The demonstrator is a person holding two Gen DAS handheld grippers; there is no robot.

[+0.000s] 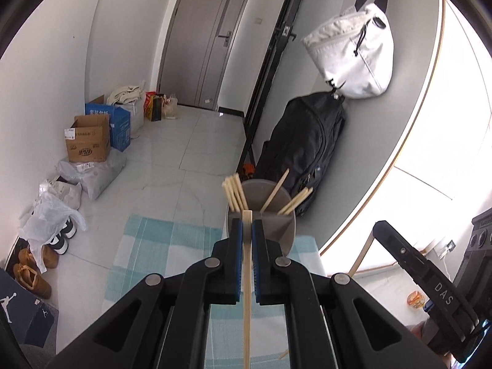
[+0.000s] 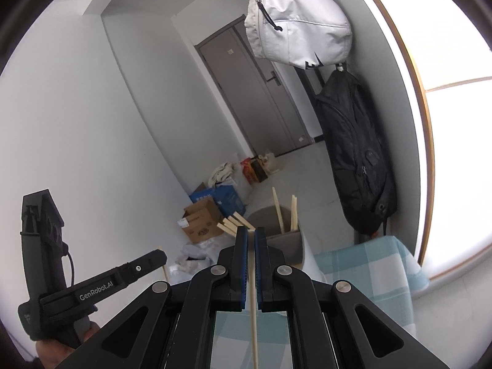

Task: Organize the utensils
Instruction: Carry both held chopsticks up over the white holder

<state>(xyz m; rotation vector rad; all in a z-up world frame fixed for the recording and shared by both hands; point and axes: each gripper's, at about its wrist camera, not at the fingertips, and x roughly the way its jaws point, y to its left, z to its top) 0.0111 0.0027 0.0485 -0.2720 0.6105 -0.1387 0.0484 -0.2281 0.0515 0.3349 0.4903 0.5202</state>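
Note:
My left gripper point(image 1: 247, 224) is shut on a single wooden chopstick point(image 1: 247, 307) that runs up between its blue pads, its tip just in front of the grey utensil holder point(image 1: 287, 236). Several chopsticks point(image 1: 235, 193) stand in that holder, leaning left and right. My right gripper point(image 2: 251, 233) is also shut on a thin chopstick point(image 2: 253, 323), just short of the same holder point(image 2: 286, 243). Each view shows the other gripper at its side: the right gripper point(image 1: 379, 226) and the left gripper point(image 2: 163, 256), each holding its stick. The holder stands on a blue-and-white checked cloth point(image 1: 160, 236).
A black backpack point(image 1: 304, 150) and a white bag point(image 1: 353, 55) hang on the wall behind the holder. Cardboard boxes point(image 1: 89, 141), plastic bags and shoes point(image 1: 33, 276) line the floor at left. A grey door point(image 1: 203, 37) is at the back, with a bright window point(image 1: 446, 153) at right.

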